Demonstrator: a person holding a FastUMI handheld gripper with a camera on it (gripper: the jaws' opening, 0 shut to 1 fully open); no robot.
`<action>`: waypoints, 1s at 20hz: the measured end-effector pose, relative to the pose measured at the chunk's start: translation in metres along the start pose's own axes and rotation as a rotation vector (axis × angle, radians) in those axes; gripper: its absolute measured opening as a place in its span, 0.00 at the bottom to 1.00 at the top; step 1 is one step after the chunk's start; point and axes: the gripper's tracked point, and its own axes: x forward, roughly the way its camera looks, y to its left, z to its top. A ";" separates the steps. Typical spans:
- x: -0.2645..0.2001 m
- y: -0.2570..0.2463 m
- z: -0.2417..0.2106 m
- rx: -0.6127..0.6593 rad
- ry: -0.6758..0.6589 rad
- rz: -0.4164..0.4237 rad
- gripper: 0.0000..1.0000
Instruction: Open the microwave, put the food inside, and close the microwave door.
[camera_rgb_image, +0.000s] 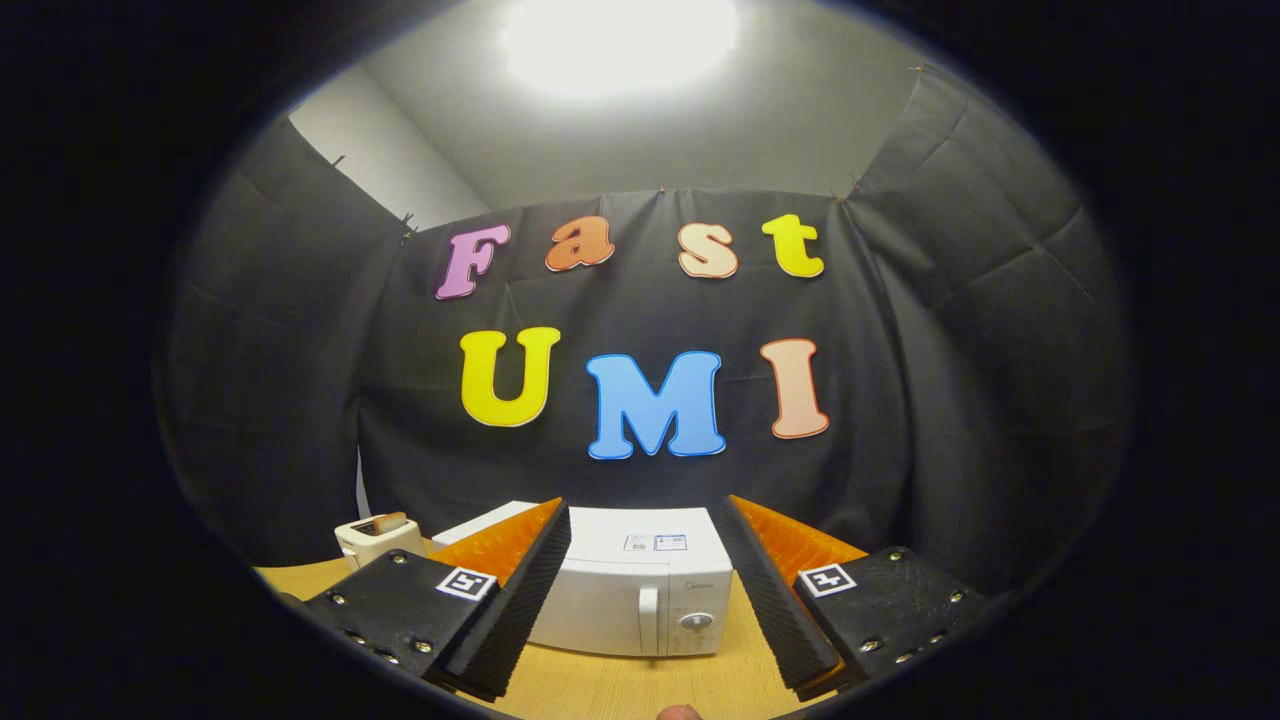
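Tool (645, 600) spread wide, holding nothing. Microwave (640, 590) sits on table (620, 685) just ahead between the fingers, door closed. Judged rigid, heavy, won't shift. Take hold at vertical door handle (648, 612) beside the dial; smooth, may slip

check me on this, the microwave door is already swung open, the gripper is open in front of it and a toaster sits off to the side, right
Not quite: the gripper view shows the microwave with its door shut flat against the front, not swung open. The rest holds: the gripper is open in front of it, and a toaster sits off to the side.
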 end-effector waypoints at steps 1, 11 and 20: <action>0.004 0.000 -0.004 0.002 0.003 0.005 0.94; 0.057 0.004 -0.073 -0.037 0.050 0.068 0.95; 0.105 -0.001 -0.158 -0.044 0.167 0.052 0.95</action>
